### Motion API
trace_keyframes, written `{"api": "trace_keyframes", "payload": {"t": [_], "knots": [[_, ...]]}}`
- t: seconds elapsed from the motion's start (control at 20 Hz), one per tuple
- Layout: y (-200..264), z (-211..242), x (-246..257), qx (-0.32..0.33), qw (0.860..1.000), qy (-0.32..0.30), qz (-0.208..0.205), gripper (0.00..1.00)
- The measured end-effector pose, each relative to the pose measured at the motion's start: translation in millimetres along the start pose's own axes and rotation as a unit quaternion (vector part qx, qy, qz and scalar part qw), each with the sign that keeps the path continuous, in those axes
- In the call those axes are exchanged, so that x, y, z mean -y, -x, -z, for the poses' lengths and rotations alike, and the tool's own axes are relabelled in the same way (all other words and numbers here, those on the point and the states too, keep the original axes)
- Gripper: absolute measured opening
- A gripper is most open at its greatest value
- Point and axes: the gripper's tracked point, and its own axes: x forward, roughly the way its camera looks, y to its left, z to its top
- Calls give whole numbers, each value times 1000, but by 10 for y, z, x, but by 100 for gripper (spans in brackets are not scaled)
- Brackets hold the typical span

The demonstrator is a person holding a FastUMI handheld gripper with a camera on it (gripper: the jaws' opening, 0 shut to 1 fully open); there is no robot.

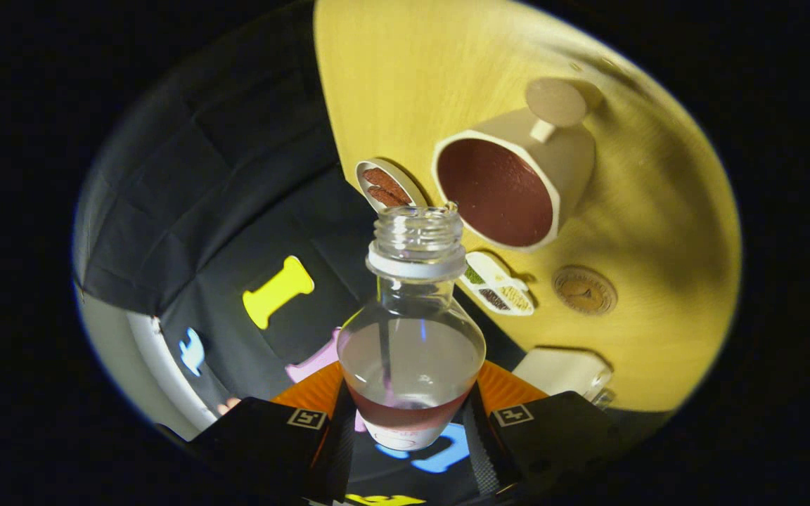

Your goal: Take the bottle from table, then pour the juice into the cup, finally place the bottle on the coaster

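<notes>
The jaws clamp the open bottle, tilted, its mouth just short of the cup at one o'clock. Tip it slowly, mouth over the rim, so juice lands inside.

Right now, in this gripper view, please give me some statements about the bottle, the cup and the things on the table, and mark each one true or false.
1. The gripper holds the bottle between both fingers. True.
2. The bottle still has its cap on. False: the threaded mouth is open.
3. The cup shows a dark red inside. True.
4. The bottle stands on the round coaster. False: it is held in the fingers, and the coaster lies bare on the yellow table.
5. The bottle's mouth is close to the cup's rim. True.
6. The bottle is full to the neck. False: only a little reddish liquid shows in it.
</notes>
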Motion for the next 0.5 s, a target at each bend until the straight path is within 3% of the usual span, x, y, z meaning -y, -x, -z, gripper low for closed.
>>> {"api": "trace_keyframes", "payload": {"t": [0.15,0.25,0.4,0.5], "knots": [[239,78,-111,-3,994,105,-17,70],[416,159,-109,-10,981,189,-34,70],[693,242,-11,-28,953,298,-45,70],[901,293,143,-50,923,379,-40,70]]}}
